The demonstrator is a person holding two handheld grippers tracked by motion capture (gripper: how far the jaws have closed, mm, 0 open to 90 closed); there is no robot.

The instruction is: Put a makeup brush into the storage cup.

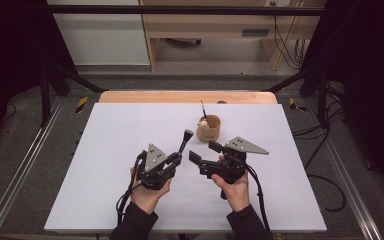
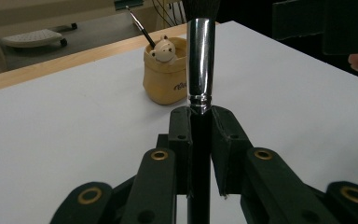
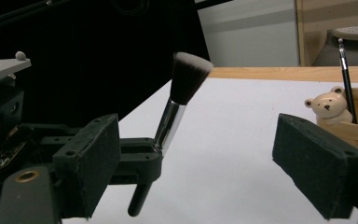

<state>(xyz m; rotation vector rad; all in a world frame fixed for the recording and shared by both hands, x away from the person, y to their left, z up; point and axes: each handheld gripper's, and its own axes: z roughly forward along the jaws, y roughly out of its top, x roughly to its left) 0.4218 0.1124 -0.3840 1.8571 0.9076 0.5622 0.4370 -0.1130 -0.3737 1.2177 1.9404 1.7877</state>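
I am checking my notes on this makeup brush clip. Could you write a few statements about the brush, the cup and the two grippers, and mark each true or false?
1. The left gripper is shut on the makeup brush. True.
2. The brush's bristles point down at the table. False: they point up, the handle hanging below the jaws.
3. The right gripper holds the bear cup. False: its jaws stand open with nothing between them.
4. A thin brush stands in the cup. True.
5. The cup lies tipped over. False: it stands upright.
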